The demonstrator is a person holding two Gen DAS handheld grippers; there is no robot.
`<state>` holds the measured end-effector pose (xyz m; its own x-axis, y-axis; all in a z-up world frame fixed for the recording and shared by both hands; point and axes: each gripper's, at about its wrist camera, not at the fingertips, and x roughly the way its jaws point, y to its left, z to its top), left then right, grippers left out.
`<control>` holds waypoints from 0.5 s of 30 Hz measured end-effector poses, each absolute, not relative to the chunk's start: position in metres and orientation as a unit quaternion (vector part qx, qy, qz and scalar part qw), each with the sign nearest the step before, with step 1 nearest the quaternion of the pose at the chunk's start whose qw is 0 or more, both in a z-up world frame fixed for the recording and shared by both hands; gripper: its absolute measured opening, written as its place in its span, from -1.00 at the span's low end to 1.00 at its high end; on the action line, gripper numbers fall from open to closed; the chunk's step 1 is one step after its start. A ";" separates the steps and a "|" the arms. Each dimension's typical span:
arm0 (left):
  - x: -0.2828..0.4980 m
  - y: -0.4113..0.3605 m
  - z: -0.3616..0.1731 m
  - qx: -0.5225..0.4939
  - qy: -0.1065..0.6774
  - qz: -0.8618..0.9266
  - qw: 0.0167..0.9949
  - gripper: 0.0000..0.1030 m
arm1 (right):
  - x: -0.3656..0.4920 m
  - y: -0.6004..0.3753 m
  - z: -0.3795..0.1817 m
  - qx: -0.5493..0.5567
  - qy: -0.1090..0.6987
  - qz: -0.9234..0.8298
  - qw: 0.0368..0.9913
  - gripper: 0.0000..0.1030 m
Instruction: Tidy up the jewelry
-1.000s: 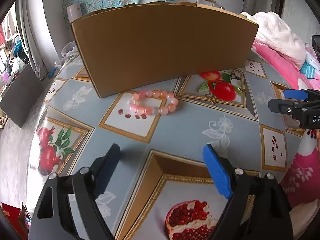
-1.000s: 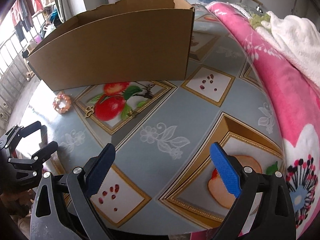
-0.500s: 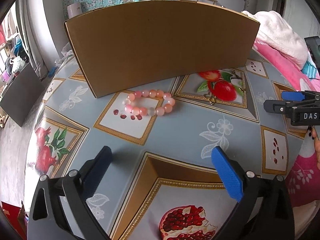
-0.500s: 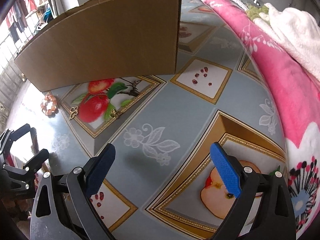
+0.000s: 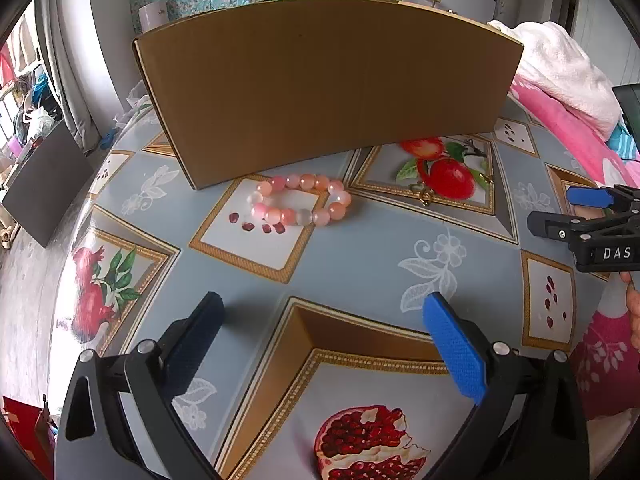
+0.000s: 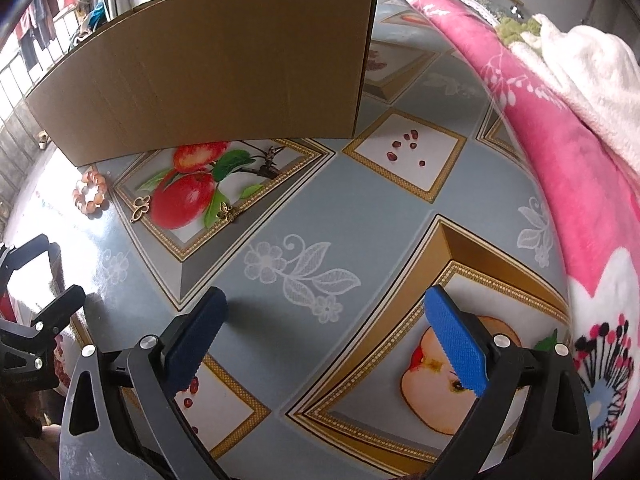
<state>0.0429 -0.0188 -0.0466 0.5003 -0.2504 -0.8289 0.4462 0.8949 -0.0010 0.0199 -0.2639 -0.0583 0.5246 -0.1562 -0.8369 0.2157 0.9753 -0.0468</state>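
White capital letters "DAS" stand on the black body of the right hand-held gripper [image 5: 592, 208], seen at the right edge of the left wrist view. Nothing else in either view carries writing that can be read.

You're in a lived-in home: pink blanket [image 6: 560, 152] beside the fruit-print desk [image 5: 360, 256], clothes hanging far left [image 6: 36, 36].

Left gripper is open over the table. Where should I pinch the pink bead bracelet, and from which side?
Grip the bead bracelet across its near strand, coming from above on the side away from the cardboard box. It lies flat as an open ring, so one finger can drop inside. The left gripper is open.
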 end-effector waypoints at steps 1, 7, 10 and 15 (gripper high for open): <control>0.043 -0.019 -0.047 0.107 0.458 -0.203 0.859 0.90 | 0.020 -0.264 -0.058 0.033 0.478 -0.107 0.871 0.85; 0.042 -0.019 -0.046 0.108 0.460 -0.204 0.858 0.90 | 0.020 -0.264 -0.058 0.036 0.482 -0.111 0.868 0.85; 0.042 -0.018 -0.046 0.106 0.461 -0.200 0.858 0.90 | 0.020 -0.263 -0.058 0.037 0.483 -0.113 0.868 0.85; 0.041 -0.019 -0.045 0.104 0.464 -0.194 0.858 0.90 | 0.020 -0.263 -0.058 0.040 0.484 -0.114 0.867 0.85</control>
<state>0.0413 -0.0186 -0.0452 0.4937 -0.2364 -0.8369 0.4292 0.9032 -0.0019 0.0201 -0.2631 -0.0581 0.5064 -0.1591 -0.8475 0.2366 0.9707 -0.0409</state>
